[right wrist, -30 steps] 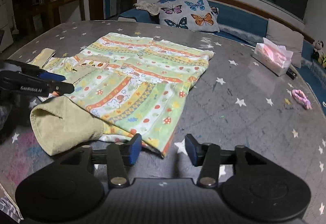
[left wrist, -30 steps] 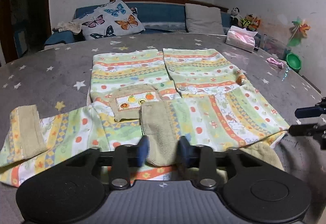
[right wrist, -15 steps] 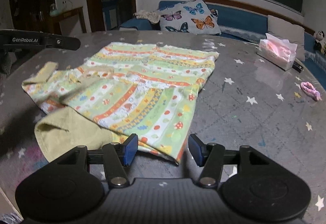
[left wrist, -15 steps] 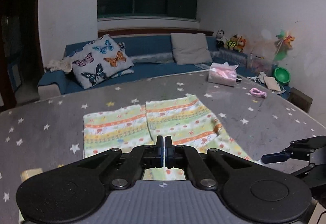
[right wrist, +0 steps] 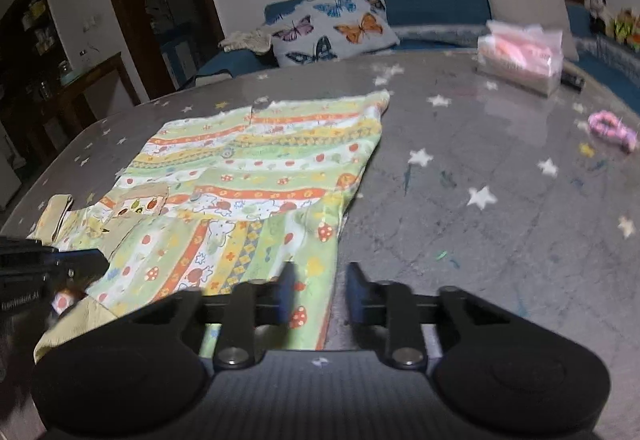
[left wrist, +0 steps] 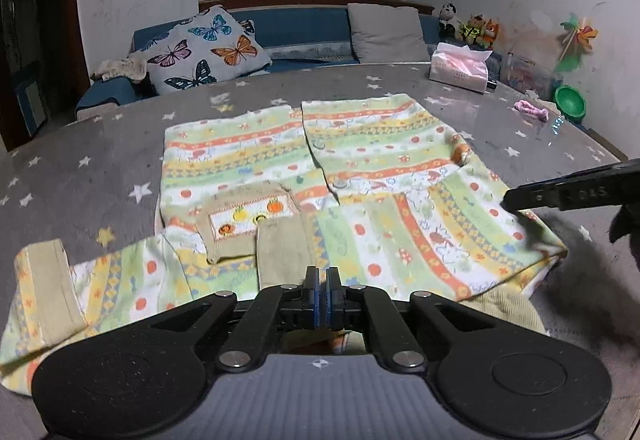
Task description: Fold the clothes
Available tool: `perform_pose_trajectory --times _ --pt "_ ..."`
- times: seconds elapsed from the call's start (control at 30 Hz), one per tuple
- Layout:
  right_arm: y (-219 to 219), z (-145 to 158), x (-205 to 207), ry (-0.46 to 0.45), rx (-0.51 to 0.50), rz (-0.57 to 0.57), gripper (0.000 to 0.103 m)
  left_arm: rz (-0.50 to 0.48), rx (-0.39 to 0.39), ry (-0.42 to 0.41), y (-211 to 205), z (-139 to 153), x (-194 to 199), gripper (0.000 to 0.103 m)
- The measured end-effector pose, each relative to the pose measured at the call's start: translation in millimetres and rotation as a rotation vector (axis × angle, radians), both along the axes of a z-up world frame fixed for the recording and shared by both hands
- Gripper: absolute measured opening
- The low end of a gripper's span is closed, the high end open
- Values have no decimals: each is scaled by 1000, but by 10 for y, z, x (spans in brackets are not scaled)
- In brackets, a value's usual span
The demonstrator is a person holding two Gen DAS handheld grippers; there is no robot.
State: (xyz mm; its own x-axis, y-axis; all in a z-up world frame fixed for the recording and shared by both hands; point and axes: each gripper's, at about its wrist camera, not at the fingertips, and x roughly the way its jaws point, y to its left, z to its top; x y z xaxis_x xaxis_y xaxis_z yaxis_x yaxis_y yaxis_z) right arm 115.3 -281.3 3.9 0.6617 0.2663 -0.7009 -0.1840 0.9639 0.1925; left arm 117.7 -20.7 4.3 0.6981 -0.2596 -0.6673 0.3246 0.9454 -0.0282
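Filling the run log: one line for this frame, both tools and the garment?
left tool: shut, over folded sleeve cuff, grip unclear | right tool: open, at shirt hem corner | shirt: flat on table, one sleeve folded in

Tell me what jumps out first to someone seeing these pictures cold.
The striped, fruit-printed child's shirt spread over the star-patterned table, one sleeve already folded across its front. Next, the left gripper low at the shirt's near edge, jaws together, and the butterfly cushion on the blue sofa behind.
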Motion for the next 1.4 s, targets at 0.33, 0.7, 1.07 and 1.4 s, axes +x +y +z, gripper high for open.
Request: perform_pose_trajectory --times 0.33,0.7,1.07,1.4 --pt "129 45 -14 -35 -154 -55 5 20 -4 -22 38 -26 22 17" --pt "312 52 562 -66 -109 36 8 6 -9 -13 10 -62 107 17" --pt "143 -98 1154 -23 -104 -6 8 -16 -18 -4 11 -83 131 23" --pt "61 -129 1721 -38 -101 -61 8 -27 -24 1 23 -82 142 26"
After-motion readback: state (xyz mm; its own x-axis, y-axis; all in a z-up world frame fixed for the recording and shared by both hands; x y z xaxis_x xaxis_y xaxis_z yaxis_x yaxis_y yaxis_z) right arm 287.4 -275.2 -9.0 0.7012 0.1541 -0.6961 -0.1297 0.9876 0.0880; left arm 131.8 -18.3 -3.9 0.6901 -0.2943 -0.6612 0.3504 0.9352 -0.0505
